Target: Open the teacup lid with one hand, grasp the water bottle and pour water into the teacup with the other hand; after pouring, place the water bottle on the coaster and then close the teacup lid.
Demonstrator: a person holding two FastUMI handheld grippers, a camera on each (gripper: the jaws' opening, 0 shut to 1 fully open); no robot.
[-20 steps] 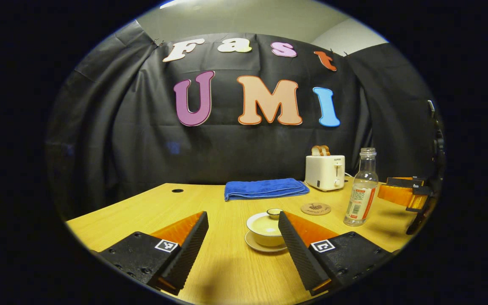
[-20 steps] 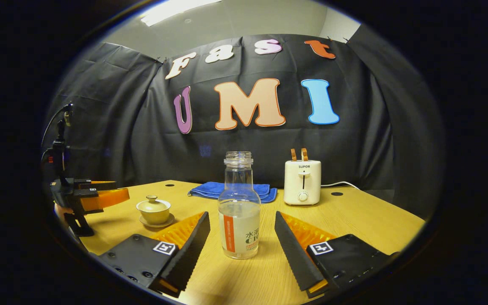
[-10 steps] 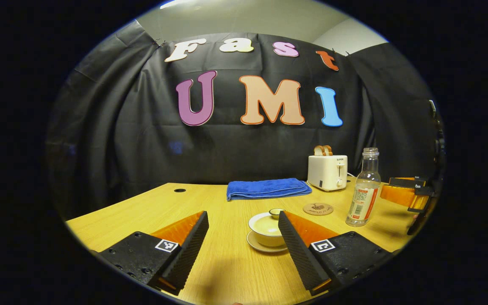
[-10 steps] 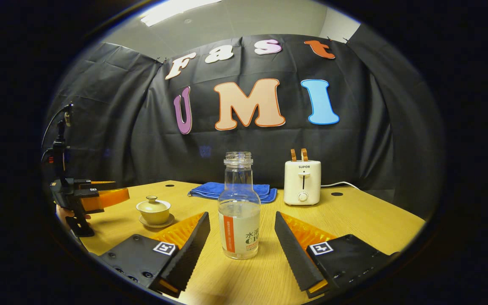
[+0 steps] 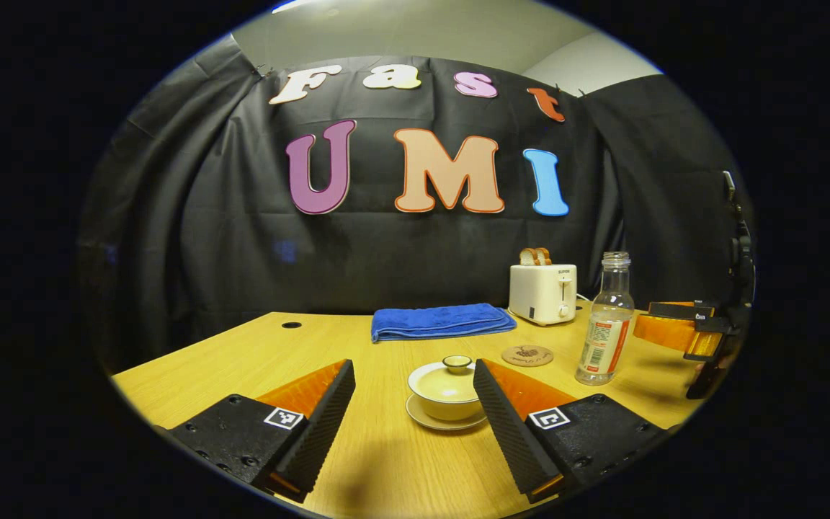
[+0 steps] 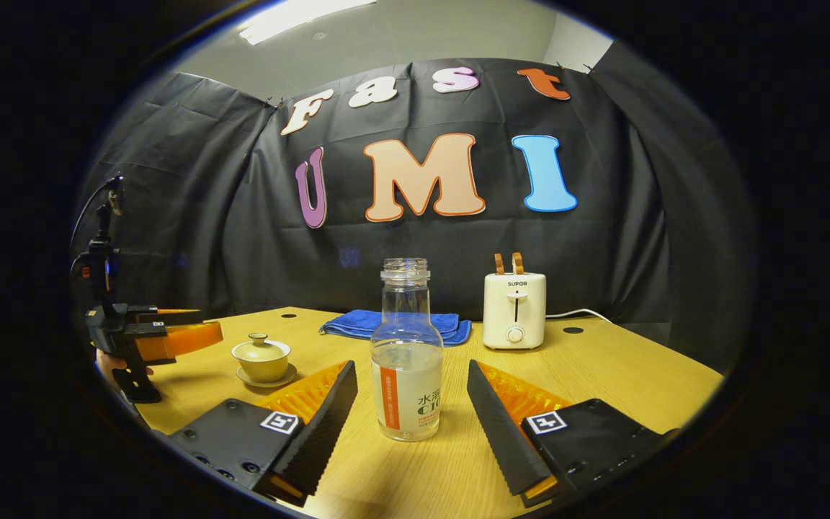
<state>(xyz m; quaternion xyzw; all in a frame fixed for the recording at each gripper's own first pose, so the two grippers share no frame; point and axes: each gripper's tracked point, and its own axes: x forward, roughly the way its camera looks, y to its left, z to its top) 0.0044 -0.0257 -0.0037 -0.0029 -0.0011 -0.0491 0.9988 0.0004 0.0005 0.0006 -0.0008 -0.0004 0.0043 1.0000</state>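
Observation:
A pale lidded teacup (image 5: 447, 390) on a saucer stands just ahead of my left gripper (image 5: 413, 367), slightly right of centre between its open fingers; the lid with its small knob is on. The clear, uncapped water bottle (image 5: 604, 328) with some water stands to the right, and a round brown coaster (image 5: 527, 355) lies between cup and bottle. In the right gripper view the bottle (image 6: 405, 357) stands upright between the spread fingers of my right gripper (image 6: 411, 367), untouched. The teacup (image 6: 261, 357) sits at the left there, in front of my left gripper (image 6: 192, 333).
A folded blue towel (image 5: 442, 321) lies at the back of the wooden table (image 5: 256, 353). A white toaster (image 5: 543, 292) with toast in it stands at the back right, its cable trailing right. A person's hand (image 6: 109, 364) holds the left gripper.
My left gripper has turned a little, so the teacup now sits more centrally between its fingers. The right gripper and the bottle have not moved.

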